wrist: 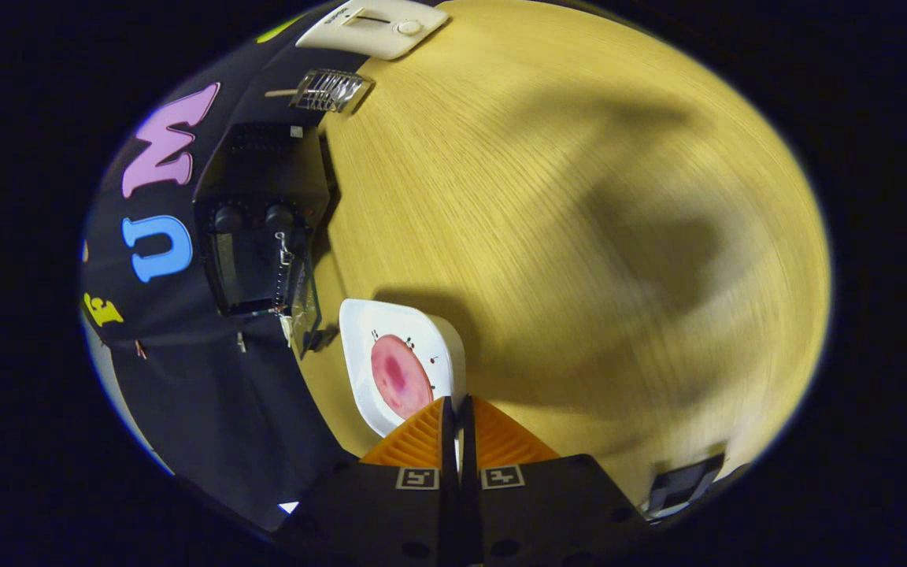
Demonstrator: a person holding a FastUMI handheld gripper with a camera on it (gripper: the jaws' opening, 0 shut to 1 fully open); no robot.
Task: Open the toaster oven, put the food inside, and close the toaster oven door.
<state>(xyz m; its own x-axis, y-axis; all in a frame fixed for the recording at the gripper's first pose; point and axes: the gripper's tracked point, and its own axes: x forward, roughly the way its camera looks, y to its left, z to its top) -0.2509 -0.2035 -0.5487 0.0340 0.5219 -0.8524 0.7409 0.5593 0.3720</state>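
A: Gripper view: the gripper (457,413) has its fingers clamped on the white plate's (359,354) rim, carrying the pink food (400,376).
B: Sensible; the toaster oven (260,228) stands open just beyond, across the wooden table (579,197).

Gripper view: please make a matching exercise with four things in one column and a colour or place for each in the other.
1 plate
2 toaster oven
3 wire rack
4 food

a black, with two knobs
b pink, lying on the plate
c white, rim clamped in the gripper
d metal, with a wooden handle

Pairs: 1-c, 2-a, 3-d, 4-b
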